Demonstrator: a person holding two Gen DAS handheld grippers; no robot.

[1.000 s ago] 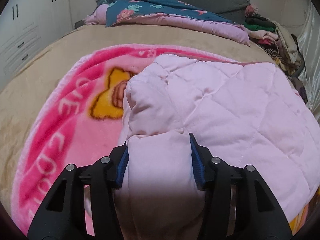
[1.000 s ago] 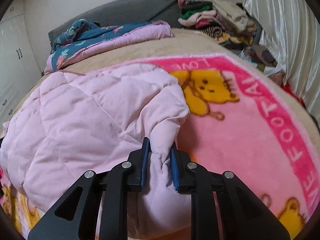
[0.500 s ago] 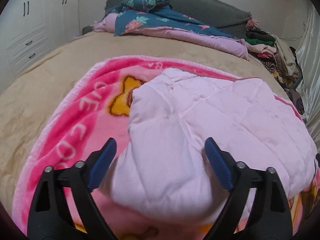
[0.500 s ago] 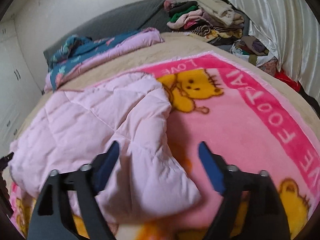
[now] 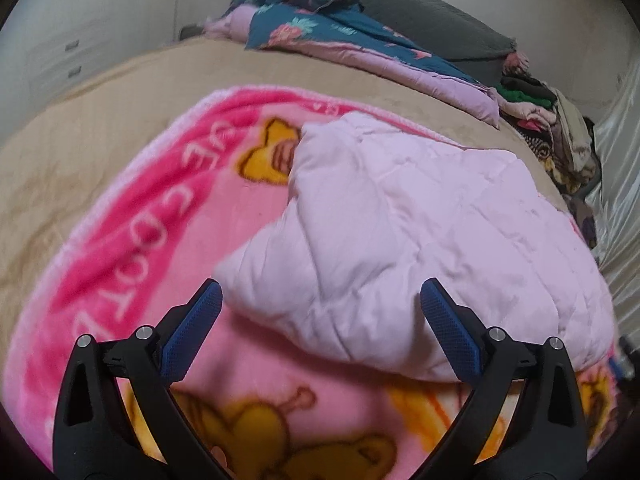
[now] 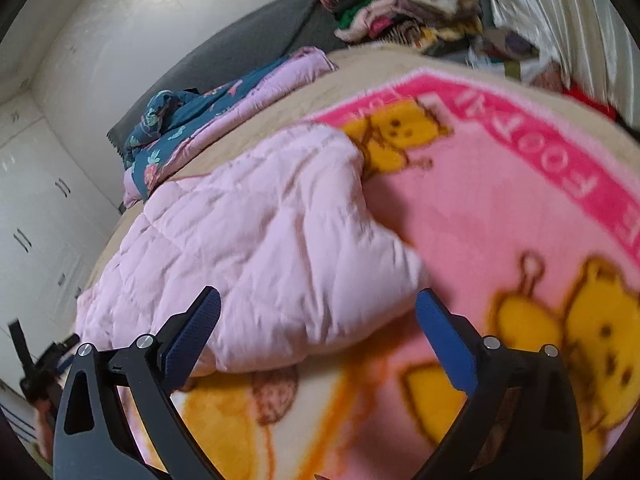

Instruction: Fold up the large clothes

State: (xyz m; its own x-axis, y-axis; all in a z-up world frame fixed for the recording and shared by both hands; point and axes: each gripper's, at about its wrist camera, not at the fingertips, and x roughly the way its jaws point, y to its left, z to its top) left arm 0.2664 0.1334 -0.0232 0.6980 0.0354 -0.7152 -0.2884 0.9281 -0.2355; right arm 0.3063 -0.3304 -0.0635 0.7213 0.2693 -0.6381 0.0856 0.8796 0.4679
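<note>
Jacket (image 5: 420, 240) sits folded on the pink blanket (image 5: 132, 240) on the bed, at 12 o'clock from both. Left hand-held gripper (image 5: 320, 304) and right hand-held gripper (image 6: 318, 310) are still spreading wide, pinching nothing.

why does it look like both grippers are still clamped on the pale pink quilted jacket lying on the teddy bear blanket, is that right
Not quite. Both wrist views show the left gripper and right gripper with jaws opening wide, the pads pressing nothing. The pale pink quilted jacket lies released on the teddy bear blanket.
</note>
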